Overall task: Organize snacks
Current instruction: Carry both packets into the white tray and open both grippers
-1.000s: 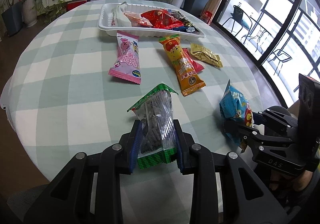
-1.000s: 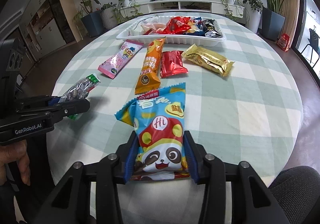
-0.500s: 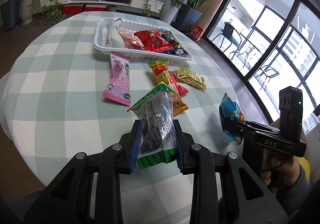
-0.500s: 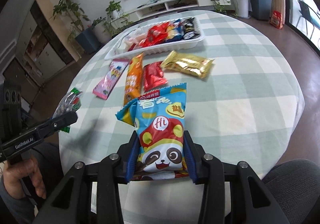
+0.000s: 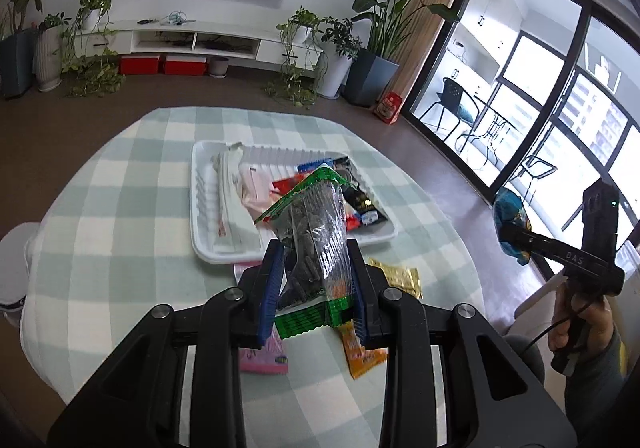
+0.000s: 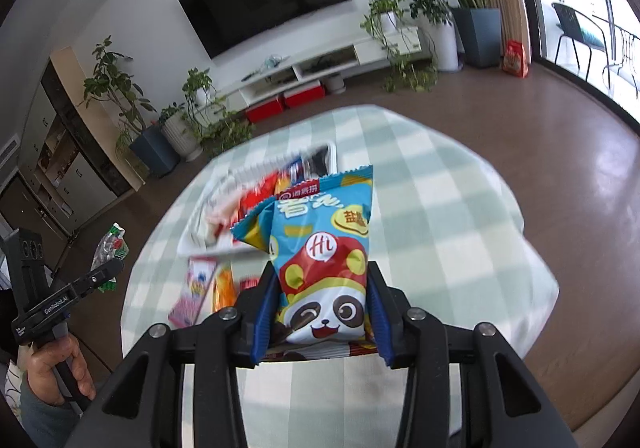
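My left gripper is shut on a clear green-edged packet of dark seeds, held high above the table. My right gripper is shut on a blue panda snack bag, also lifted. A white tray holding several snacks lies on the checked table ahead; it also shows blurred in the right wrist view. The right gripper with the blue bag shows at the right in the left wrist view. The left gripper with the seed packet shows at the left in the right wrist view.
A pink packet, an orange packet and a gold packet lie on the round checked table in front of the tray. Potted plants, a TV unit and glass doors surround the table.
Both grippers have risen well above the table with their packets. The view now looks down on the tray from higher up; the right wrist view is motion-blurred.
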Tool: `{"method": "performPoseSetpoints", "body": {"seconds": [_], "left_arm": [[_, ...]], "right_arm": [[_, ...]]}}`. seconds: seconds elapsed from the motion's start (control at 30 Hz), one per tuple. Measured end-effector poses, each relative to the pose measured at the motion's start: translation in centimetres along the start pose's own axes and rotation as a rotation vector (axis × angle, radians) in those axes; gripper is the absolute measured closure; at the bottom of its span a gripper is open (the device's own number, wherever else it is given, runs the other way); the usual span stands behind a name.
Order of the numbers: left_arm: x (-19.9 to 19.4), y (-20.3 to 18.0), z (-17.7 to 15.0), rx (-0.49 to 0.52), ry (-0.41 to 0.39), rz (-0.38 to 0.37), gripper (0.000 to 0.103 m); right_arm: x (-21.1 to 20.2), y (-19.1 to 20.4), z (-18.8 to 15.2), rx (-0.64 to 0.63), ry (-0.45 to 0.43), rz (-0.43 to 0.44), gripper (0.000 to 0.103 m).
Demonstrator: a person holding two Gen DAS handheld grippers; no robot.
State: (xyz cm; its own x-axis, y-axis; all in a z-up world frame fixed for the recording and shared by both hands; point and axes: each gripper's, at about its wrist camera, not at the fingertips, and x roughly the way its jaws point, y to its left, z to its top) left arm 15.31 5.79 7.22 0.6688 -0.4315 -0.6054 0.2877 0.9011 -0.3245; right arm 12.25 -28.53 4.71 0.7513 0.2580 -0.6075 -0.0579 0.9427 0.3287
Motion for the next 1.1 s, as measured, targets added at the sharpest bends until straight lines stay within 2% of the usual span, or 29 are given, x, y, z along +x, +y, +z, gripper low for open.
{"method": "performPoseSetpoints", "body": {"seconds": [0.23,0.43,0.7,1.1], "left_arm": [[4.7,0.2,5.5,0.013,0.001,0.01,0.075],[10.4,0.6,6.1,0.027,0.055,0.029,0.075],[15.7,2.8,5.4,0.017,0.089,0.049,0.075],[19.3,3.9,4.4,0.04,0.128,0.068,0.074]], "right_arm": [[3.7,3.9,7.0,-0.073,-0.036,0.051,0.059],[10.8,7.1,10.1,-0.118,0.034,0.091,0.059],[19.3,8.2,10.9,-0.171,0.151,0.055,0.059],[25.2,8.6,9.4,-0.27,0.234,0.01,0.059]]}}
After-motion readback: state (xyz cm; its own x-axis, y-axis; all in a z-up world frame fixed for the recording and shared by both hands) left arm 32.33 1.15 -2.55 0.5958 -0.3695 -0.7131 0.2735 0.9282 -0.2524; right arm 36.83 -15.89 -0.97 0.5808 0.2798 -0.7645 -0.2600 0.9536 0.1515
